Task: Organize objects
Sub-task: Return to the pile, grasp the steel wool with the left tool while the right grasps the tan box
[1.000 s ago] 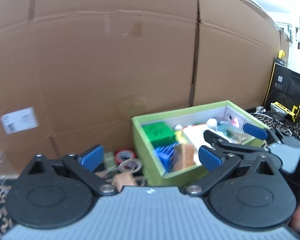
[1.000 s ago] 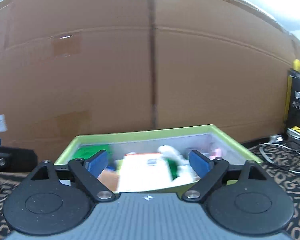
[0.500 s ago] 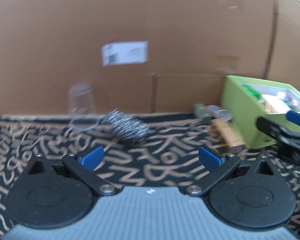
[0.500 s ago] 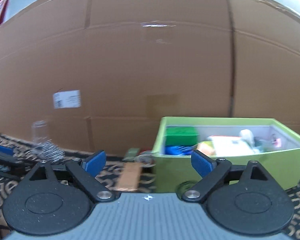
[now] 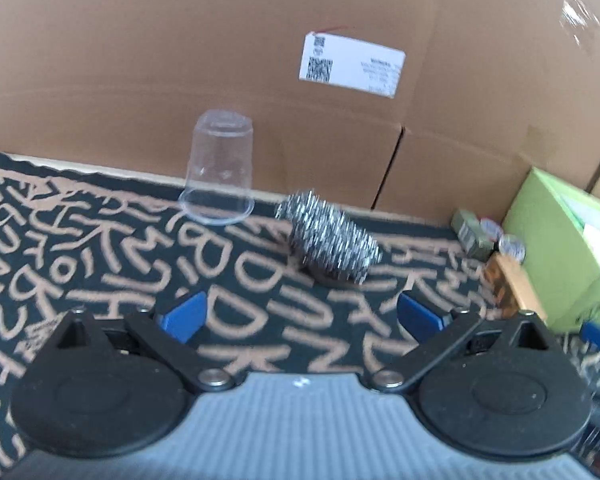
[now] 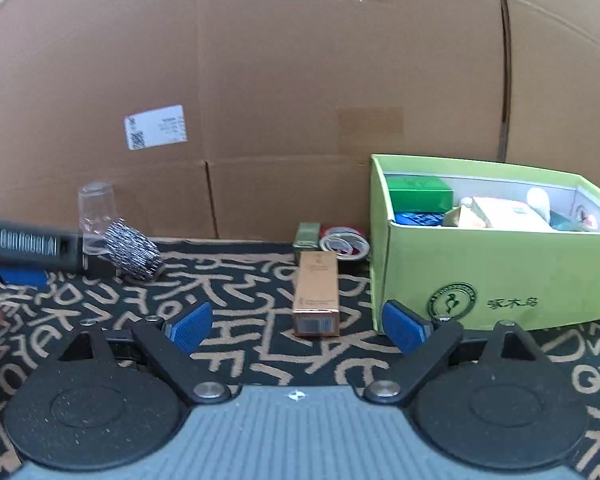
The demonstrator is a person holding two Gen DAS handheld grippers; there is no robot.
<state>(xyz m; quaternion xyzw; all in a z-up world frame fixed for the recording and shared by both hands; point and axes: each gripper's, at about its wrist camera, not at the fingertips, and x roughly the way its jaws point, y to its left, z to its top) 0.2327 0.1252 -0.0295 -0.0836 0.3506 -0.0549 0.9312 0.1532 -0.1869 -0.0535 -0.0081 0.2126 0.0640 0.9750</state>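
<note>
From the left wrist camera, the left gripper (image 5: 300,316) hangs above the black cloth patterned with tan letter-like marks (image 5: 80,248), its blue-padded fingers spread wide with nothing between them. Straight ahead lies a silvery steel-wire scouring ball (image 5: 332,240), resting on the cloth. Behind and to its left a clear plastic cup (image 5: 220,168) stands upside down, close to the brown corrugated cardboard wall (image 5: 180,60). A white shipping label with printed codes (image 5: 352,65) is stuck to that wall, read here in more detail than in the other view. At the right edge only a corner of the lime-green cardboard box (image 5: 548,248) shows, blurred, with a small olive-green packet (image 5: 470,234), a roll of tape (image 5: 512,245) and the end of a tan rectangular carton (image 5: 512,284) beside it.

The right wrist camera shows the right gripper (image 6: 298,326) also wide open and empty, low over the same cloth. Here the green box is seen whole, open-topped, with a round logo on its front, holding a green box (image 6: 418,194), a blue item (image 6: 418,218), and pale cartons. The tan carton lies flat just left of the box, clear of the fingers. The packet and tape rolls sit behind it against the wall. At far left a black bar of the left gripper crosses in front of the scouring ball and cup.
</note>
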